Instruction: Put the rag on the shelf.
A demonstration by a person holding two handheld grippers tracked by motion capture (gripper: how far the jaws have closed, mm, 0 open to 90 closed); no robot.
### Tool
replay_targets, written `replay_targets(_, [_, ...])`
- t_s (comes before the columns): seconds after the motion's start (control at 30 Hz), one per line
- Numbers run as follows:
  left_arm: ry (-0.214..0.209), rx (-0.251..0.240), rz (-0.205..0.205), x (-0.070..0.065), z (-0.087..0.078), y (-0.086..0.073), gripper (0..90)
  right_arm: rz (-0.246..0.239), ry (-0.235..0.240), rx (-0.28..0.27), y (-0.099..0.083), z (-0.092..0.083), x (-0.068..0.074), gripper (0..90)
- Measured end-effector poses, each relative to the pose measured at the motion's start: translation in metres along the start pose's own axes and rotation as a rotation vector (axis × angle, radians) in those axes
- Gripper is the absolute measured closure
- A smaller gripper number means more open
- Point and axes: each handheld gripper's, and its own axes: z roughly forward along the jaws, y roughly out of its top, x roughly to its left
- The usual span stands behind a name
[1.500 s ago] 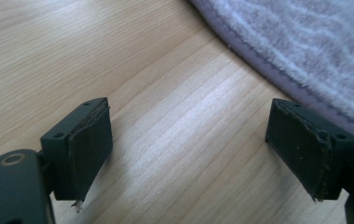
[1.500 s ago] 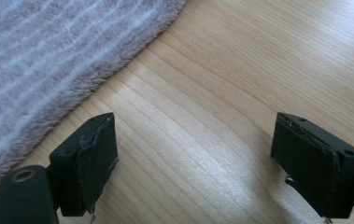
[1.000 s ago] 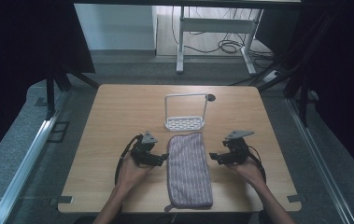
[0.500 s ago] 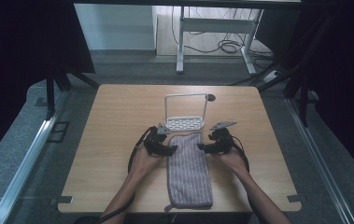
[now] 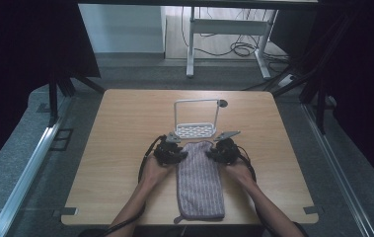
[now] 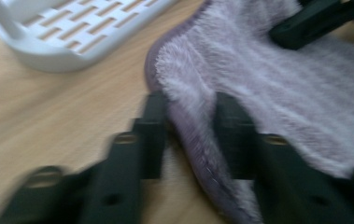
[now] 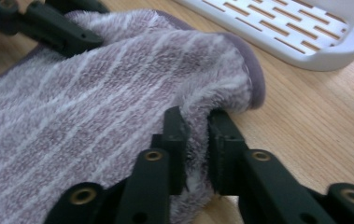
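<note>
state: left gripper (image 6: 191, 135) and right gripper (image 7: 195, 144), jaws just closing, each pinch the purple striped fluffy towel (image 5: 199, 180) | risk: thin edge bites may slip when lifted; towel could snag the white slotted plastic rack (image 5: 194, 131)

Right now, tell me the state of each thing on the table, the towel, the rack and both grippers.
Towel: lying flat lengthwise on the table, its far end bunched where both grippers pinch its edges.
White rack: upright beyond the towel, tray empty, untouched.
Left gripper: jaws have just been closing, now shut on the towel's left far edge.
Right gripper: jaws have just been closing, now shut on the towel's right far edge.
</note>
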Motion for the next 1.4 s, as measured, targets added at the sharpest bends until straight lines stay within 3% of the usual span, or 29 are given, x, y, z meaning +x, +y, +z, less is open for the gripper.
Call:
replay_targets(0.13, [-0.023, -0.001, -0.024, 0.001, -0.002, -0.002, 82.4, -0.044, -0.014, 0.018, 0.001, -0.003, 0.004, 81.7])
replay_targets(0.23, [-0.013, -0.026, -0.014, -0.001, -0.007, -0.002, 82.7, -0.056, -0.005, 0.008, 0.001, -0.008, 0.005, 82.0])
replay_targets(0.27, [-0.012, -0.068, -0.008, -0.004, -0.014, 0.001, 82.6, -0.061, 0.001, -0.013, 0.003, -0.015, 0.006, 82.1])
replay_targets(0.33, [-0.009, -0.081, 0.003, -0.006, -0.018, 0.003, 82.6, -0.062, 0.002, -0.023, 0.004, -0.020, 0.006, 82.1])
replay_targets(0.43, [0.009, -0.119, 0.057, -0.014, -0.037, 0.015, 82.5, -0.070, 0.006, -0.074, 0.011, -0.037, 0.008, 81.9])
replay_targets(0.6, [0.021, -0.159, 0.099, -0.018, -0.059, 0.031, 82.4, -0.077, 0.016, -0.130, 0.023, -0.057, 0.008, 81.7])
replay_targets(1.03, [0.077, -0.229, 0.179, -0.022, -0.103, 0.081, 82.4, -0.147, -0.038, -0.246, 0.073, -0.108, 0.007, 82.8])
replay_targets(1.4, [0.141, -0.278, 0.227, -0.021, -0.132, 0.120, 82.3, -0.169, -0.083, -0.331, 0.108, -0.134, 0.004, 83.0])
